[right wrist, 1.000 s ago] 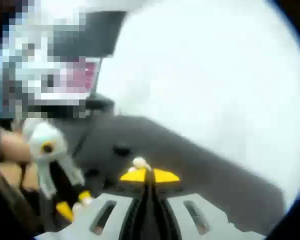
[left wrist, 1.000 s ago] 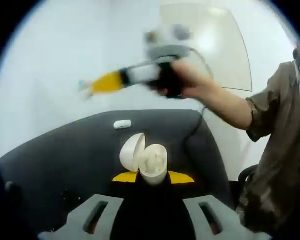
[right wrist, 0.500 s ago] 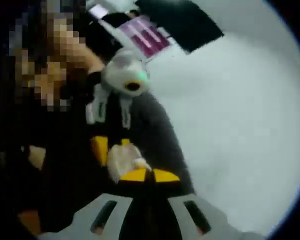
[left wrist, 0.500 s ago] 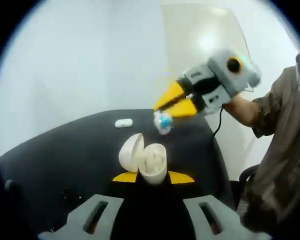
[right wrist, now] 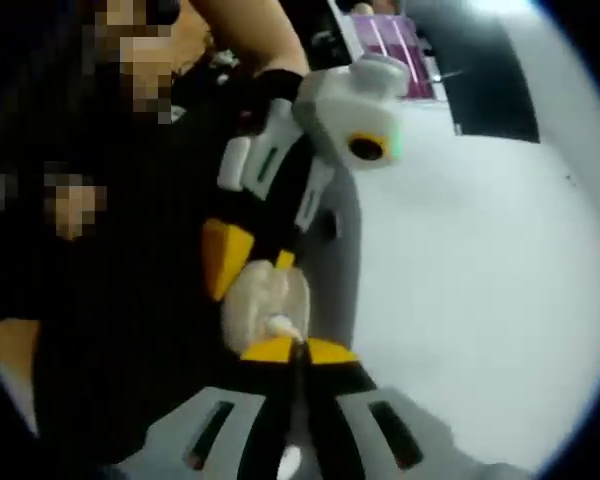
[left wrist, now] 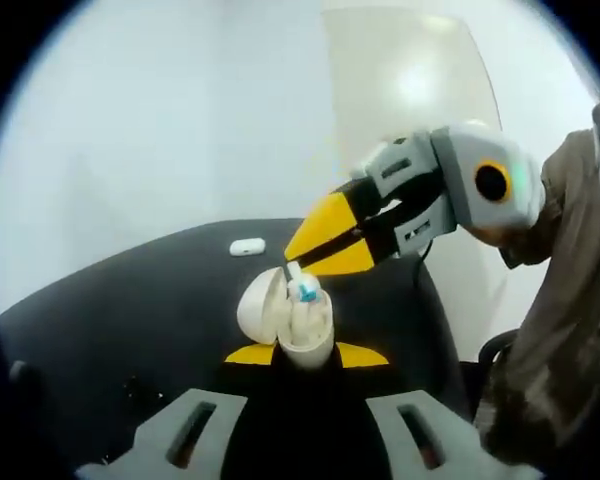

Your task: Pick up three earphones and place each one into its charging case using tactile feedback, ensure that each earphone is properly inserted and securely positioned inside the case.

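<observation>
Left gripper [left wrist: 307, 355]: closed on the open charging case [left wrist: 302, 325].
Right gripper [left wrist: 292, 262]: earphone [left wrist: 301, 288] pinched, held at the case's mouth.
Left undone: seating; another earphone [left wrist: 246, 247] lies on the worktop [left wrist: 130, 310].

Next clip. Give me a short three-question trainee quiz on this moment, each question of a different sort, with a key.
1. True or false: the case has its lid shut.
2. What is the right tool holding? A) earbud B) cable C) nothing
3. Fill in: a spare earbud lies on the ____ mat.

Key: 1 false, the lid is open. 2 A, over the case that the left tool grips. 3 black.
</observation>
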Motion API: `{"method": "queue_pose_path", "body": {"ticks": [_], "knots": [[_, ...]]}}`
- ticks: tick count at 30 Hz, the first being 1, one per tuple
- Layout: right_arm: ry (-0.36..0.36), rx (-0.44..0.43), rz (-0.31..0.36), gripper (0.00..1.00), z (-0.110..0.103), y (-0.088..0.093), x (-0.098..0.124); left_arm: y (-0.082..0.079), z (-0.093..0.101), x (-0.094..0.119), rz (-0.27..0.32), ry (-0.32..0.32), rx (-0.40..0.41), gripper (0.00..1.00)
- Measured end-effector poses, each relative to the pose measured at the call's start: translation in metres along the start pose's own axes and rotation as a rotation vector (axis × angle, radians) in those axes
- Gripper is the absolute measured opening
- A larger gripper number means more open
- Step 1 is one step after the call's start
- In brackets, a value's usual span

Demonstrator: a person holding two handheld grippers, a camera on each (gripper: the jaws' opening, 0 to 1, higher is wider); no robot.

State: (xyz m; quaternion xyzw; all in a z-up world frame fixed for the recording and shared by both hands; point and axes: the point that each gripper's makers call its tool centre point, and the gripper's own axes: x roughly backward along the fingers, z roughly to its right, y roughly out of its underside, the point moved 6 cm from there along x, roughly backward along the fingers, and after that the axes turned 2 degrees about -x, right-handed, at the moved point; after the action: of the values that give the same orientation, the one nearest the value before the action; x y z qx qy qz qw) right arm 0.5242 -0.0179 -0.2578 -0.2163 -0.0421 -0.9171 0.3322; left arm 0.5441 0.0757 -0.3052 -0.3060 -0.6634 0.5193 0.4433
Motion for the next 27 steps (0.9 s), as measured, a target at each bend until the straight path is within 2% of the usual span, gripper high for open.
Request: {"method": "queue_pose_path", "body": {"ticks": [11, 17, 24, 27], "knots": [[-0.025, 0.032, -0.043, 0.06, -0.003, 0.001, -0.002, -0.001, 0.001, 0.0, 0.0, -0.006, -0.003, 0.18], [-0.036, -0.003, -0.039, 0.06, -0.002, 0.0, 0.0, -0.001, 0.002, 0.001, 0.0, -0.006, -0.003, 0.18], [-0.041, -0.001, -0.038, 0.08, -0.002, -0.002, 0.003, -0.001, 0.003, 0.001, 0.002, -0.011, -0.014, 0.17], [-0.015, -0.072, -0.017, 0.08, 0.006, -0.001, 0.01, -0.002, 0.004, 0.001, 0.002, -0.011, -0.016, 0.17]]}}
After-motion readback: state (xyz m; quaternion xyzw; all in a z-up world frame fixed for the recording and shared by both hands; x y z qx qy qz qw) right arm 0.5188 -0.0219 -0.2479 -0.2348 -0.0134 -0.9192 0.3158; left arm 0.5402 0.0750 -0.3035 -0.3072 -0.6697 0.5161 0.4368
